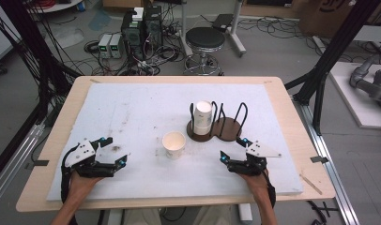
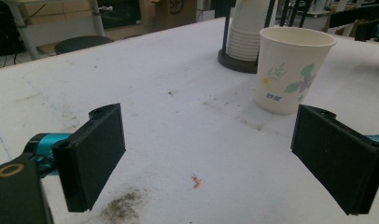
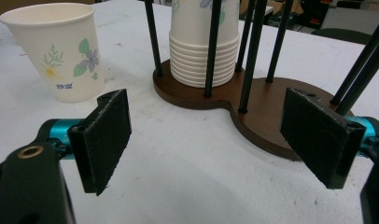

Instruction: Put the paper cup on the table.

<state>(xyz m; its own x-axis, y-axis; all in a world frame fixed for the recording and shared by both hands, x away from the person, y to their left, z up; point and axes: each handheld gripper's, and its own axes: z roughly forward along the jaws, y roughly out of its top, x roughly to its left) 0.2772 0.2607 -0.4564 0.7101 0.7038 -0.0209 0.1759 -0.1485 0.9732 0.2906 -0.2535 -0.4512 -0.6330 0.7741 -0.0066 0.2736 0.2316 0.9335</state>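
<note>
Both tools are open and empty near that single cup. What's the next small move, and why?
Probably ease the left tool forward toward the single paper cup. The cup stands upright and alone on the white pad, beside the holder with the cup stack, and it already sits ahead of the left tool's open jaws.

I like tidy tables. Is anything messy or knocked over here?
Nothing is knocked over. One paper cup stands upright alone, outside the cup holder that keeps the stack of cups. The white table cover has a dark smudge.

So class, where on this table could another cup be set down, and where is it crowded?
Free: the white mat left of the single paper cup, and the far-right strip beyond the cup holder. Crowded: between that cup and the stacked cups.
</note>
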